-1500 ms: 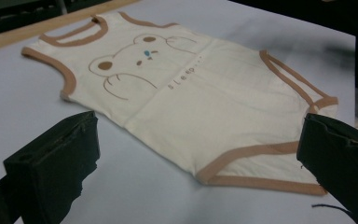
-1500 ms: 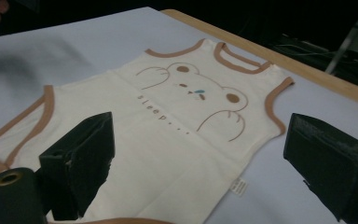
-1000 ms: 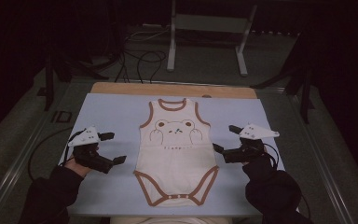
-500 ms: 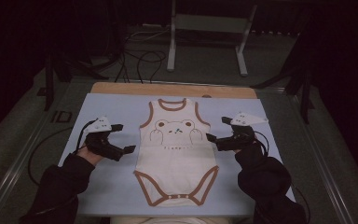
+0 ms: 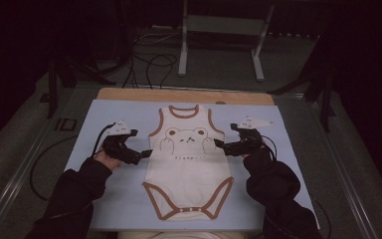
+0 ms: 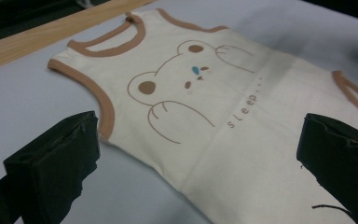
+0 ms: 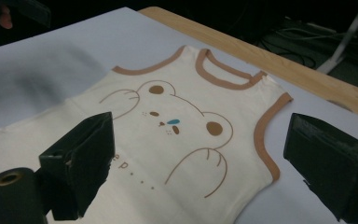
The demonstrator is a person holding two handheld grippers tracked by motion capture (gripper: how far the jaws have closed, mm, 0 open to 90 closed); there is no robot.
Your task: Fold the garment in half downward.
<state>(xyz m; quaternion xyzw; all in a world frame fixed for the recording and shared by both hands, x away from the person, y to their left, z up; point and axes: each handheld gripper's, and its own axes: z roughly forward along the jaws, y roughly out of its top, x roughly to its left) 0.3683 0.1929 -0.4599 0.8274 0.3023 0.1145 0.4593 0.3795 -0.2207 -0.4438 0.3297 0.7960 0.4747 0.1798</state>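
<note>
1. Two grippers flank the bodysuit [image 5: 187, 164], which lies flat at the centre of the frame on the pale blue mat [image 5: 89, 119], neck opening toward the top.
2. My left gripper [image 5: 140, 155] sits at centre left, jaws spread wide, tips at the garment's side edge below the armhole; whether they touch the cloth I cannot tell.
3. My right gripper [image 5: 224, 145] sits at centre right, jaws likewise released and gripping nothing, tips by the opposite armhole.
4. Brown trim edges the neck, armholes and leg openings; a bear print [image 6: 177, 88] with the word "sleep" covers the chest.
5. A wooden strip [image 5: 184, 95] borders the mat's upper edge.
</note>
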